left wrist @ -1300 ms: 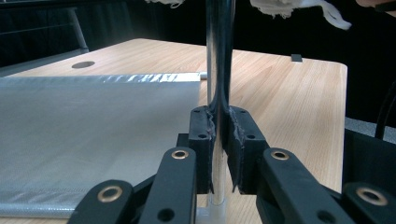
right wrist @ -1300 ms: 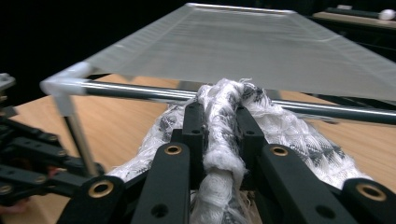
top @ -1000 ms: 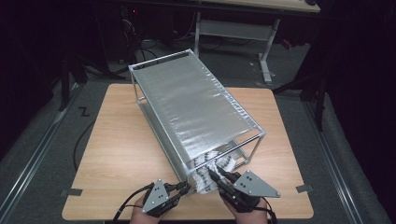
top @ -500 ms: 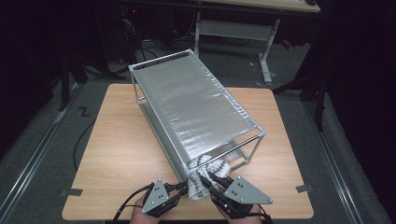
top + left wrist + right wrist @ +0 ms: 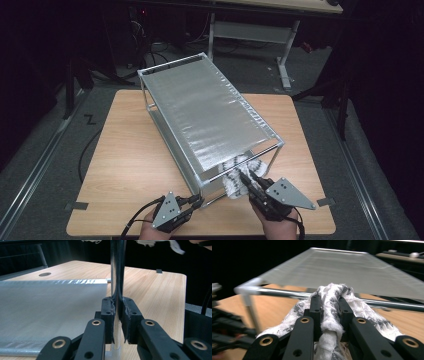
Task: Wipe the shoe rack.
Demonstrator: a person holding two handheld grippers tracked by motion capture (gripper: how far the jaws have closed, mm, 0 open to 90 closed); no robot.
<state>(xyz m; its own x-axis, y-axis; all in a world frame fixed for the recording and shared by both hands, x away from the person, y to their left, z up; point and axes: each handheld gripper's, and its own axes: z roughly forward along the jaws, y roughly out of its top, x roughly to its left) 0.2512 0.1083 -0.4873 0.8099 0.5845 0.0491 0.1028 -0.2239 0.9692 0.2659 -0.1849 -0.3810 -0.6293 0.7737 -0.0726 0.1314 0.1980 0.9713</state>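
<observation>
The left gripper [image 5: 192, 204] stands near the bench's near edge, jaws closed tight on the front corner post [image 5: 117, 277] of the metal rack [image 5: 210, 115], steadying the frame. It has not shifted over the last second.

The right gripper [image 5: 248, 181] has its jaws clamped on a bunched white patterned cloth [image 5: 239, 172], which fills the gap between the pads [image 5: 315, 307]. A second ago this gripper sat lower and nearer the left one; it has since travelled sideways toward the bench's right edge, and the cloth now lies at the rack's open near end, just under the top shelf's front rail [image 5: 372, 302].

Judgement: the cloth is being carried into the lower level of the rack, either for stowing or wiping. Insertion is not complete; most of the cloth remains outside the frame.
</observation>
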